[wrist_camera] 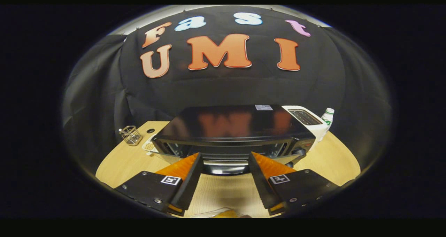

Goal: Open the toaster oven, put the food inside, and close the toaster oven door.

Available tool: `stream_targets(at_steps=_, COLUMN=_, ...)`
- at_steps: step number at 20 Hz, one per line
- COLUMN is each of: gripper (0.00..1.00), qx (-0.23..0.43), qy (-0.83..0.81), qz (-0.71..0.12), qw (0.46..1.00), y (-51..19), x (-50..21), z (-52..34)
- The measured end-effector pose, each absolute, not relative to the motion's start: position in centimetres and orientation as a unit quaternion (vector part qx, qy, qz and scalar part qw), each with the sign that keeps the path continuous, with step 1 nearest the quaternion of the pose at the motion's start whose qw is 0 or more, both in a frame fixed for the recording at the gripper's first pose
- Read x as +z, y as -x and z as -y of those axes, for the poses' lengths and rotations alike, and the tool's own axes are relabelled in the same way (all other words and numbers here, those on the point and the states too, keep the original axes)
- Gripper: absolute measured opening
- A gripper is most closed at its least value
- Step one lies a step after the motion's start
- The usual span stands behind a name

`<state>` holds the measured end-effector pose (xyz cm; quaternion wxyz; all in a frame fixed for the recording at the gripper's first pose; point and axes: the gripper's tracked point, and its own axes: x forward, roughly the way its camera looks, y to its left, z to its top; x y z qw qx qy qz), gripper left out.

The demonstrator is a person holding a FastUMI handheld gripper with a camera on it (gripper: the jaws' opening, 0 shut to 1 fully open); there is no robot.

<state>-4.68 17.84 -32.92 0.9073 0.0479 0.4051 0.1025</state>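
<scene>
Toaster oven (pixel 237 132) door looks dropped open already; gripper (pixel 224 165) jaws wide apart, holding nothing. Food loading and closing still left, I reckon.

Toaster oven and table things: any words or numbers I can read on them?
Sticker on toaster oven top: too small to read.
Bottle label: blurred, unreadable.
Square tags on the open gripper, fingers apart just short of the oven door: patterns, no words.
</scene>
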Motion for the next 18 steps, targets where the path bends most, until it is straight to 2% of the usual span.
stream_targets(at_steps=6, gripper=0.77, qx=0.131, qy=-0.048, qz=-0.47, qw=0.871, y=11.0, x=-34.2, z=-17.1)
stream_targets(at_steps=11, gripper=0.76, qx=0.133, qy=-0.061, qz=-0.559, qw=0.816, y=16.4, x=-37.3, z=-16.9)
stream_targets(at_steps=14, gripper=0.71, qx=0.119, qy=-0.082, qz=-0.621, qw=0.77, y=19.2, x=-40.3, z=-16.7)
stream_targets(at_steps=18, gripper=0.69, qx=0.098, qy=-0.096, qz=-0.654, qw=0.744, y=19.9, x=-42.0, z=-16.3)
